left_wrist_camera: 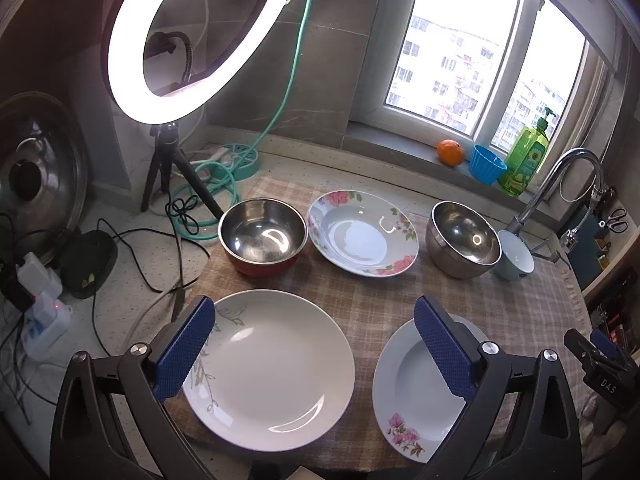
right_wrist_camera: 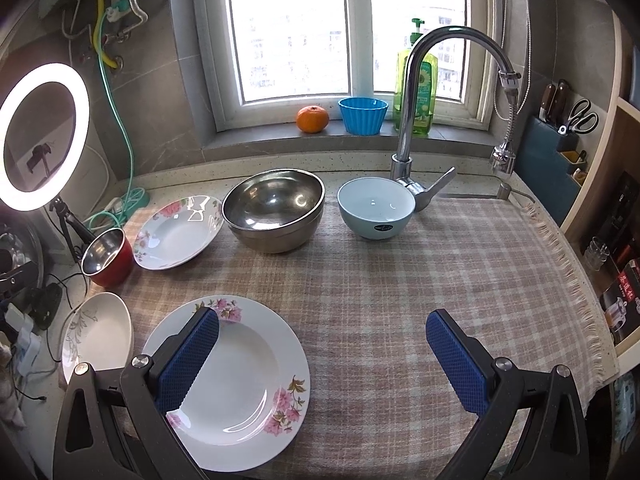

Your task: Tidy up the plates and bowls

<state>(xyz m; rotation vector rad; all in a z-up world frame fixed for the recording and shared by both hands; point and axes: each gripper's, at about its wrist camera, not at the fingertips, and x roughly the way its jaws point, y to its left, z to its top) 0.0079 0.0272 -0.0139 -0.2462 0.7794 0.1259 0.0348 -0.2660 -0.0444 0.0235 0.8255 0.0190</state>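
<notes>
On the checked cloth lie a white leaf-patterned plate [left_wrist_camera: 272, 364] [right_wrist_camera: 100, 332], a near floral plate [left_wrist_camera: 416, 392] [right_wrist_camera: 236, 380] and a far floral plate [left_wrist_camera: 362, 234] [right_wrist_camera: 176, 232]. Behind stand a red-sided steel bowl [left_wrist_camera: 262, 236] [right_wrist_camera: 107, 258], a large steel bowl [left_wrist_camera: 464, 238] [right_wrist_camera: 274, 208] and a pale blue bowl [left_wrist_camera: 516, 260] [right_wrist_camera: 376, 208]. My left gripper [left_wrist_camera: 316, 348] hovers open above the white plate, empty. My right gripper [right_wrist_camera: 324, 360] hangs open over the near floral plate's right side, empty; its body shows in the left wrist view [left_wrist_camera: 600, 364].
A lit ring light [left_wrist_camera: 192, 36] on a tripod stands at the back left among cables and a green hose [left_wrist_camera: 212, 184]. A tap [right_wrist_camera: 424, 120] rises behind the bowls. An orange [right_wrist_camera: 312, 119], a blue cup [right_wrist_camera: 363, 116] and a soap bottle [right_wrist_camera: 416, 84] sit on the sill. A knife block [right_wrist_camera: 560, 140] stands right.
</notes>
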